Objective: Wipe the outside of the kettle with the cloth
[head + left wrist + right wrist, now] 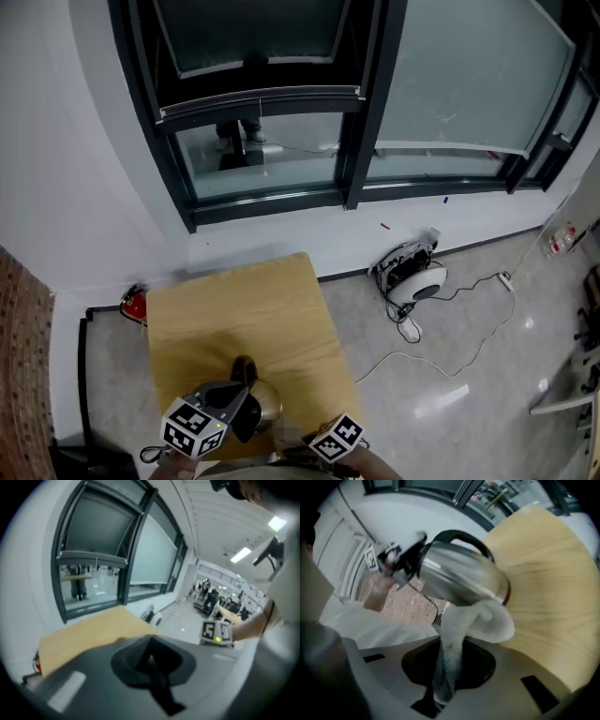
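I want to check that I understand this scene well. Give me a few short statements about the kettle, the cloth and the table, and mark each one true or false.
1. The right hand-held gripper is shut on a white cloth. True.
2. The kettle is made of red plastic. False: its body is shiny metal.
3. The cloth lies against the kettle's side. True.
4. The kettle is down on the grey floor. False: it is at the near end of the light wooden table.
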`<state>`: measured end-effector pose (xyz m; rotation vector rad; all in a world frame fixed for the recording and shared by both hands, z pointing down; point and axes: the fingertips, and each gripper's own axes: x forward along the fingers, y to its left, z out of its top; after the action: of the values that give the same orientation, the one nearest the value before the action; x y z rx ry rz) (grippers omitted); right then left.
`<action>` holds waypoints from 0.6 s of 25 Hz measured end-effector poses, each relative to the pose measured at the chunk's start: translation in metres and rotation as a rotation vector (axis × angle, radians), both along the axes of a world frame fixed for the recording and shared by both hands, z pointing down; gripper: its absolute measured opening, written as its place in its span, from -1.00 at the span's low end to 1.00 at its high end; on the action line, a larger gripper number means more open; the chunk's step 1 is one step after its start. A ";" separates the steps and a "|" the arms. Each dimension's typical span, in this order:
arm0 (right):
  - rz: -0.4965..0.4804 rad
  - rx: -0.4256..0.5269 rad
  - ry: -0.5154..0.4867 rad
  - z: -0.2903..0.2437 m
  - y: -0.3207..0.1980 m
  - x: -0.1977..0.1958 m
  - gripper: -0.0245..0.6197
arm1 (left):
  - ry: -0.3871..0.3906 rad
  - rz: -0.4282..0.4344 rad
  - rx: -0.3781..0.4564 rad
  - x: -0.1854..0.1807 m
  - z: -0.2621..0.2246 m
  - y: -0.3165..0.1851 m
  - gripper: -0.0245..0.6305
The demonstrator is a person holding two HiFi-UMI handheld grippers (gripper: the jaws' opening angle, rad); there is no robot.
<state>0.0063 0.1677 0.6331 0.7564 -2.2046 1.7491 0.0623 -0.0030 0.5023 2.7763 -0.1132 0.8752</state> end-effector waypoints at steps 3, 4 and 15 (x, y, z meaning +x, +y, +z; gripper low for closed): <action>-0.098 0.044 -0.111 -0.022 -0.016 -0.045 -0.73 | -0.018 0.158 0.223 0.045 -0.015 -0.017 -0.93; -0.108 0.046 -0.170 -0.029 -0.022 -0.062 -0.73 | -0.095 0.258 0.303 0.056 -0.004 -0.017 -0.93; 0.581 -0.053 -0.489 -0.017 -0.060 -0.006 -0.73 | -0.414 0.062 0.140 0.021 0.065 -0.067 -0.96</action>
<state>0.0005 0.1073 0.6158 1.1452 -2.3700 2.4837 0.0834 -0.0699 0.5675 2.6897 -0.1629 1.5018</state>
